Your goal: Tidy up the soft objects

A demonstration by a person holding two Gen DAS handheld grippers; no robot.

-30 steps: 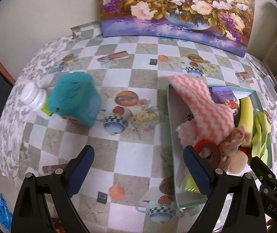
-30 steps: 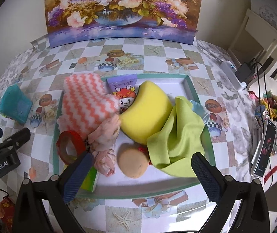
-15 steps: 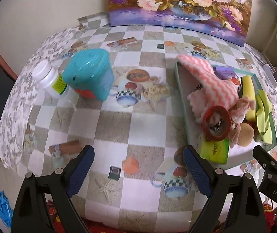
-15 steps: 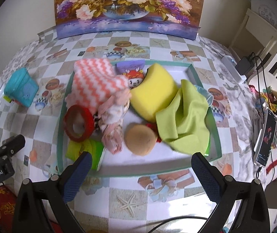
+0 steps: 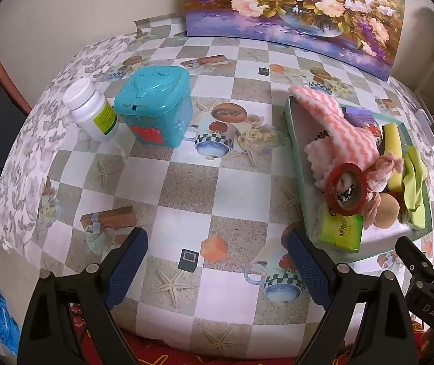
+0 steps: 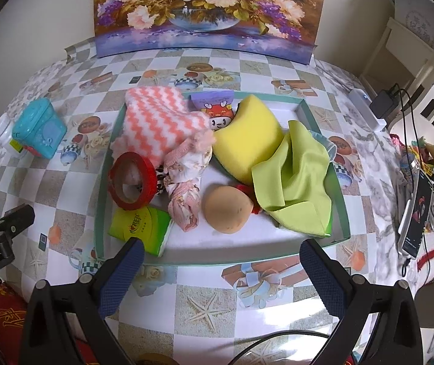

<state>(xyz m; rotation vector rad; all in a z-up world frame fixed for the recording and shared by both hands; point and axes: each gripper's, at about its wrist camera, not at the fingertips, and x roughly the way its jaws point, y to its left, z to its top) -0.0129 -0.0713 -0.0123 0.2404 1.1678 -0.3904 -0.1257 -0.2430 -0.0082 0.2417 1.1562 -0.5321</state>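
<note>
A shallow green-rimmed tray [image 6: 340, 210] holds the soft things: a pink zigzag cloth [image 6: 159, 120], a yellow sponge [image 6: 247, 137], a lime cloth [image 6: 296, 182], a floral pink fabric bundle [image 6: 186, 179], a tan round puff [image 6: 226, 210], a green tissue pack [image 6: 139, 226] and a red tape ring [image 6: 132, 181]. In the left wrist view the same tray [image 5: 296, 158] lies at the right. My right gripper [image 6: 221, 270] is open over the table's near edge, in front of the tray. My left gripper [image 5: 217, 261] is open and empty, left of the tray.
A teal plastic box [image 5: 156, 108] and a white pill bottle [image 5: 91, 109] stand on the checked tablecloth at the left. A flower painting [image 6: 208, 9] leans on the back wall. Cables, a charger and a phone [image 6: 414, 210] clutter the right side.
Both grippers have pulled back toward the near table edge and risen, so the tray and table look smaller and farther. Both stayed open and empty; the objects have not moved.
</note>
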